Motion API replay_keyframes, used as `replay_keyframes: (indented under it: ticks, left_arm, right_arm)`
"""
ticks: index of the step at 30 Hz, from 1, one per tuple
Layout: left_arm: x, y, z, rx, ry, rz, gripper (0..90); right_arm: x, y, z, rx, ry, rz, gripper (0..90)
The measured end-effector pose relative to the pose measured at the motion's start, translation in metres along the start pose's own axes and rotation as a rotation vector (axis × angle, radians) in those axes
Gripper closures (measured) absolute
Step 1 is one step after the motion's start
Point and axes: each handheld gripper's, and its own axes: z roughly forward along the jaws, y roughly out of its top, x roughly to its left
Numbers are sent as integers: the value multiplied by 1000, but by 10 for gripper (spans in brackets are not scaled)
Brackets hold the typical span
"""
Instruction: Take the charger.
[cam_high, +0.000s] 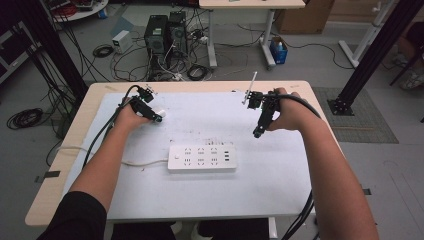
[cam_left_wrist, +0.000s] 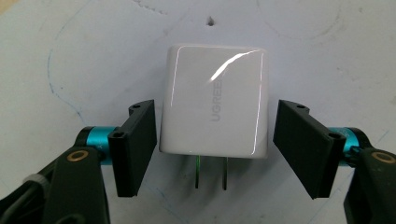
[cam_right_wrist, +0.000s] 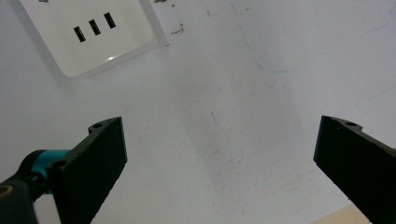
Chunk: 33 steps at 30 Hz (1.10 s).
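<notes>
High view: my left tool (cam_high: 156, 116) sits at the far left of the white mat on the worktop (cam_high: 295, 87), its tip at a small white charger (cam_high: 162, 113). My right tool (cam_high: 258, 131) hangs over the mat's right part, well apart from the charger and angled down toward the white power strip (cam_high: 201, 157), which lies flat at the mat's centre with its cord running off to the left.

Left gripper view: the charger, a white UGREEN wall plug (cam_left_wrist: 215, 100), lies flat on the mat with its two metal prongs (cam_left_wrist: 211, 171) pointing toward me. My left tool (cam_left_wrist: 215, 144) is spread, one jaw on each flank of the plug body; the left jaw stands just beside or barely touching it, the right jaw shows a clear gap. Nothing is gripped yet.

Right gripper view: my right tool (cam_right_wrist: 219, 163) is wide open and empty above bare mat. The USB-port end of the power strip (cam_right_wrist: 93, 37) lies beyond it.

Assessment: the step in hand is the pickup of the charger. The next move calls for closing the left jaws squarely on the plug's sides, then lifting and turning the prongs toward a socket on the strip.
</notes>
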Motion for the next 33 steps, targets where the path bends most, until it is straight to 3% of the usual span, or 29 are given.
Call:
replay_keyframes:
  ticks: [5,9,16,20,28,33]
  left_arm:
    - [-1,1,-1,-4,-2,5,378]
    - [-2,1,-1,4,20,13,419]
    - [-5,3,-3,13,47,18,426]
    - [-7,4,-7,5,31,28,426]
    - [-30,11,-44,-44,7,147,426]
    - [-47,12,-67,-69,1,221,425]
  right_arm:
    - [0,-1,0,5,-4,1,19]
    - [0,-1,0,3,-5,2,20]
    - [0,-3,1,0,-2,9,19]
    - [0,-3,2,-5,-3,-1,19]
    - [5,0,-1,-19,-1,-3,19]
    - [10,-2,-3,-54,7,5,19]
